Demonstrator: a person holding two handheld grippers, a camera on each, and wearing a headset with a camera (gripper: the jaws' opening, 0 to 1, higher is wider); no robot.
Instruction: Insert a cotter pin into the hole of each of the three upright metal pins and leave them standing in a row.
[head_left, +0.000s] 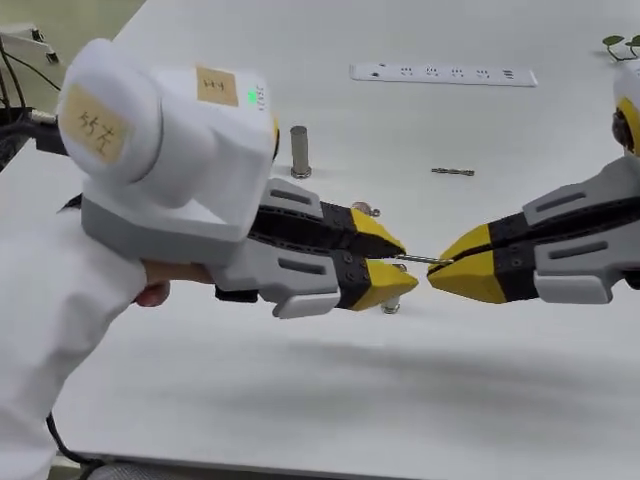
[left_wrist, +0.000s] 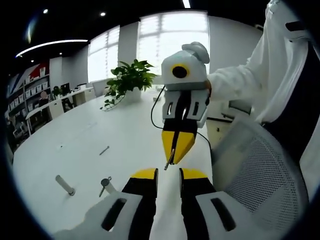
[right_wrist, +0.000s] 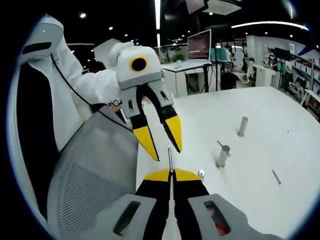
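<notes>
My right gripper (head_left: 440, 270) is shut on a thin cotter pin (head_left: 420, 260), which points at my left gripper (head_left: 400, 262). The left jaws stand open, with the pin's tip at their mouth. In the right gripper view the cotter pin (right_wrist: 170, 159) sticks out of my shut right gripper (right_wrist: 171, 175) towards the open left gripper (right_wrist: 161, 140). One bare metal pin (head_left: 299, 152) stands upright farther back. A second metal pin (right_wrist: 223, 156) has a cotter pin through it. A third metal pin (head_left: 390, 306) is partly hidden under the left jaw.
A loose cotter pin (head_left: 452, 172) lies on the white table (head_left: 300, 390) behind the grippers. A white power strip (head_left: 443, 74) lies at the far edge and a plant (head_left: 625, 44) at the far right. A mesh chair (right_wrist: 90, 185) stands beside the table.
</notes>
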